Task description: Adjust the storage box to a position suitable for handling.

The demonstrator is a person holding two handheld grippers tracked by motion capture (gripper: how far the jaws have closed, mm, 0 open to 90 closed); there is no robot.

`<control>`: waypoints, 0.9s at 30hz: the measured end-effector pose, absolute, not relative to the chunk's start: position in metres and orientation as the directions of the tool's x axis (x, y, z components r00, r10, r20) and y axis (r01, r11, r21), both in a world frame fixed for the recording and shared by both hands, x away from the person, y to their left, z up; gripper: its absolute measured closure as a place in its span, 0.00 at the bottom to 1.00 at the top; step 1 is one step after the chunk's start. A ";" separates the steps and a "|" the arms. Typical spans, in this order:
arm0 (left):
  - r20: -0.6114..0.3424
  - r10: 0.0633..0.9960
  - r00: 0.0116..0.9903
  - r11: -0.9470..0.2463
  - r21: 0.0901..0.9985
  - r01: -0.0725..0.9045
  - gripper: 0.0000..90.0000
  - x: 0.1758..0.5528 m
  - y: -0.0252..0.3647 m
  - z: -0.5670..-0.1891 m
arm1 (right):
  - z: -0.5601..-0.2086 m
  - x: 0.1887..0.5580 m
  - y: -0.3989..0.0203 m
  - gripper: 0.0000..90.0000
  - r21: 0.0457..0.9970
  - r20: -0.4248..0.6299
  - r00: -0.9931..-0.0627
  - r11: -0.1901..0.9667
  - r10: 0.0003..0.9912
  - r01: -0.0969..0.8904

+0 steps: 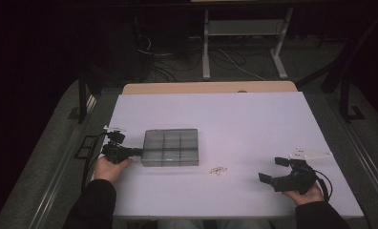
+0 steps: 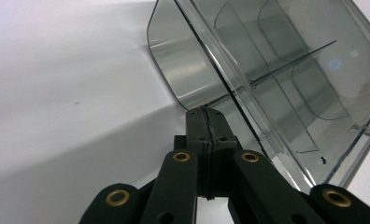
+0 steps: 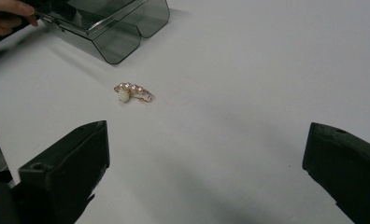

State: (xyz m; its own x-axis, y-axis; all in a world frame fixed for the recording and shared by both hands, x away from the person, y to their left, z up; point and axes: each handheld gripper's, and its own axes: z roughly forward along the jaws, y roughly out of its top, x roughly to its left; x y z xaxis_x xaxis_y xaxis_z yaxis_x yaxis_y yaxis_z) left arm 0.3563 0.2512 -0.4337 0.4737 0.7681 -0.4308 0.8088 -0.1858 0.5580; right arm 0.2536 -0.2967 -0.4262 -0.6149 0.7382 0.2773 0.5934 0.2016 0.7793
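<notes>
Smoky organizer box [image 1: 171, 147] sits against my left gripper [image 1: 138, 151], jaws together at its left edge; my right gripper [image 1: 273, 171] rests agape near the pearl jewelry [image 1: 217, 170].

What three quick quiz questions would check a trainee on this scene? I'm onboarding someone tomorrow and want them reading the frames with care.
1. True or false: the left gripper has its jaws closed together at the edge of the smoky clear compartment box.
2. What lies on the white table between the box and the right gripper?
A. a coin
B. a small gold piece of jewellery with pearls
C. a key
3. Are the right gripper's jaws open or shut?

Key:
1. True.
2. B, the small gold piece of jewellery with pearls.
3. Open, with nothing between them.
</notes>
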 end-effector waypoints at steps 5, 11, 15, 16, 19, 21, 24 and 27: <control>-0.444 0.759 0.476 -0.182 0.557 0.810 0.99 0.358 0.245 -0.434 | -0.426 0.254 -0.297 0.01 0.779 0.277 -0.616 0.203 0.738 0.593; -0.481 0.739 0.472 -0.157 0.558 0.815 0.99 0.357 0.237 -0.436 | -0.426 0.254 -0.297 0.01 0.778 0.277 -0.616 0.203 0.737 0.594; -0.501 0.730 0.465 -0.141 0.556 0.819 0.99 0.356 0.231 -0.438 | -0.426 0.253 -0.296 0.01 0.777 0.279 -0.616 0.204 0.737 0.596; -0.501 0.730 0.465 -0.141 0.556 0.819 0.99 0.356 0.231 -0.438 | -0.426 0.253 -0.296 0.01 0.777 0.279 -0.616 0.204 0.737 0.596; -0.516 0.719 0.466 -0.133 0.555 0.821 0.99 0.357 0.227 -0.440 | -0.426 0.254 -0.296 0.01 0.776 0.278 -0.617 0.206 0.736 0.596; -0.529 0.714 0.458 -0.118 0.554 0.824 0.99 0.357 0.225 -0.441 | -0.426 0.254 -0.296 0.01 0.778 0.274 -0.619 0.209 0.736 0.592; -0.536 0.710 0.457 -0.116 0.550 0.827 0.99 0.358 0.222 -0.442 | -0.426 0.254 -0.296 0.01 0.776 0.277 -0.618 0.207 0.736 0.595; -0.538 0.706 0.460 -0.117 0.552 0.826 0.99 0.358 0.217 -0.442 | -0.426 0.254 -0.296 0.01 0.776 0.278 -0.619 0.209 0.735 0.596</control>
State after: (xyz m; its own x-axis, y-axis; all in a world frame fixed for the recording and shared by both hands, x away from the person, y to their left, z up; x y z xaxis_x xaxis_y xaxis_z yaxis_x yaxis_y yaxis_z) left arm 0.3580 0.2168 -0.4418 0.4601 0.7062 -0.5382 0.8256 -0.1172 0.5520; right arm 0.2537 -0.2960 -0.4263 -0.6189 0.7348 0.2777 0.5958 0.2088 0.7755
